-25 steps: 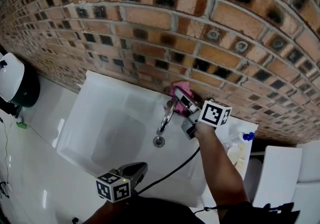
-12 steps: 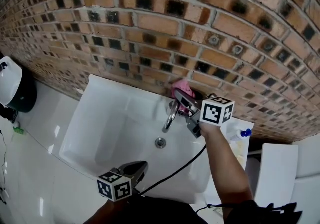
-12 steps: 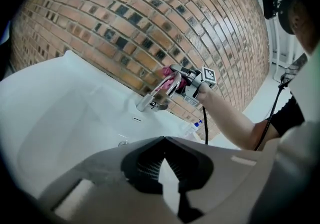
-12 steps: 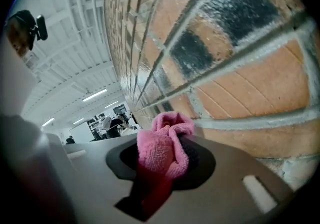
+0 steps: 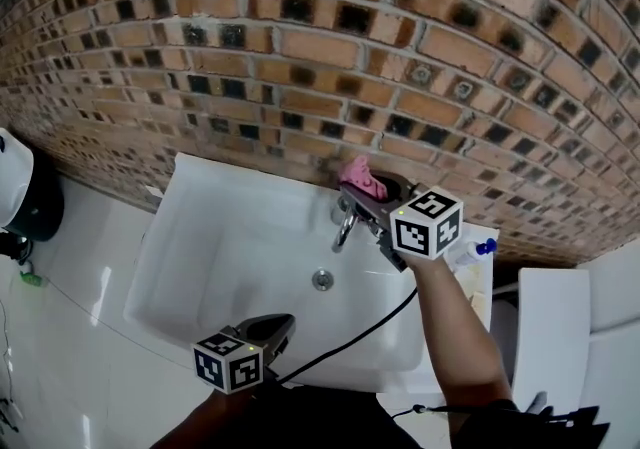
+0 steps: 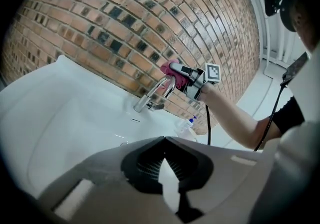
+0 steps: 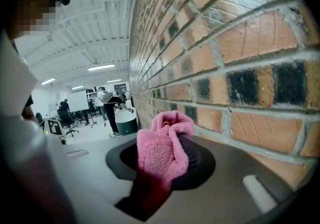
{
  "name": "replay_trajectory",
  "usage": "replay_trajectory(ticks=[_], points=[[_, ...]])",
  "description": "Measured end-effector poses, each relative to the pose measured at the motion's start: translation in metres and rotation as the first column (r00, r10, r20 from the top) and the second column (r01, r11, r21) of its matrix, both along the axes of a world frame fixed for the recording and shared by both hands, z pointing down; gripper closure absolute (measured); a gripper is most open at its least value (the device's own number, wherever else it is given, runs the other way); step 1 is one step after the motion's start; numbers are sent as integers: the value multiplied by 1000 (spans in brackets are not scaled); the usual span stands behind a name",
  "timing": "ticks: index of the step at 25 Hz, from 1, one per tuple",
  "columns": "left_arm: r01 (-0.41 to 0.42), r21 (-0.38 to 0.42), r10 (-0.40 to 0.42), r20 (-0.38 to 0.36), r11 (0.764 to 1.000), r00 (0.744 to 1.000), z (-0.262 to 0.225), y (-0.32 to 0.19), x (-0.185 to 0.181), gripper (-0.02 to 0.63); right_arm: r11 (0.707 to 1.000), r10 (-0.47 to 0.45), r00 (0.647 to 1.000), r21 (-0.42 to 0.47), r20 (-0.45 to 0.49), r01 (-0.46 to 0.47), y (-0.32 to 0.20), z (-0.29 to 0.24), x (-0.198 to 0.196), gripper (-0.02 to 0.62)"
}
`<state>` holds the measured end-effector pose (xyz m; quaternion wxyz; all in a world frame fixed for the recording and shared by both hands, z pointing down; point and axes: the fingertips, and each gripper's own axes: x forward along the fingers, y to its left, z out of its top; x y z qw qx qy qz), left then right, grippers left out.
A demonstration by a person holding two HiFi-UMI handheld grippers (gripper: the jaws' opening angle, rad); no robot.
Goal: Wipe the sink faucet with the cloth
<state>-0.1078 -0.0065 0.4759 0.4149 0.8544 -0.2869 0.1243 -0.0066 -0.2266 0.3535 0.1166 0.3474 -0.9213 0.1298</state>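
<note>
The wipe seems under way: the right gripper point(image 5: 352, 199), clamped on the cloth point(image 5: 358, 175), sits at the faucet point(image 5: 343, 229) top and likely needs to work down the spout next, while the left gripper point(image 5: 283, 325) is closed and empty.

A white sink point(image 5: 210, 237) sits against the brick wall point(image 5: 300, 57). A shiny faucet point(image 5: 345, 227) stands at the back edge of the sink. A small round drain point(image 5: 322, 280) is in the bottom. A bottle point(image 5: 468, 255) with a blue top stands on the right end.
</note>
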Motion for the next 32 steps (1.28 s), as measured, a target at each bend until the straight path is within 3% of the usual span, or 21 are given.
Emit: replay_trajectory(ticks=[6, 14, 22, 26, 32], points=[[-55, 16, 54, 16, 998, 998, -1, 1, -7, 603, 991, 19, 982, 132, -189, 7, 23, 1, -13, 479], [-113, 38, 112, 11, 993, 994, -6, 6, -12, 603, 938, 121, 903, 344, -411, 31, 49, 8, -33, 477], [-176, 33, 175, 26, 984, 984, -3, 15, -20, 603, 879, 221, 831, 473, -511, 57, 70, 18, -43, 477], [-201, 17, 200, 40, 979, 979, 2, 19, -27, 603, 850, 264, 823, 524, -503, 48, 75, 24, -47, 476], [-233, 6, 232, 48, 972, 971, 7, 23, -35, 603, 845, 280, 806, 533, -521, 51, 84, 35, -55, 474]])
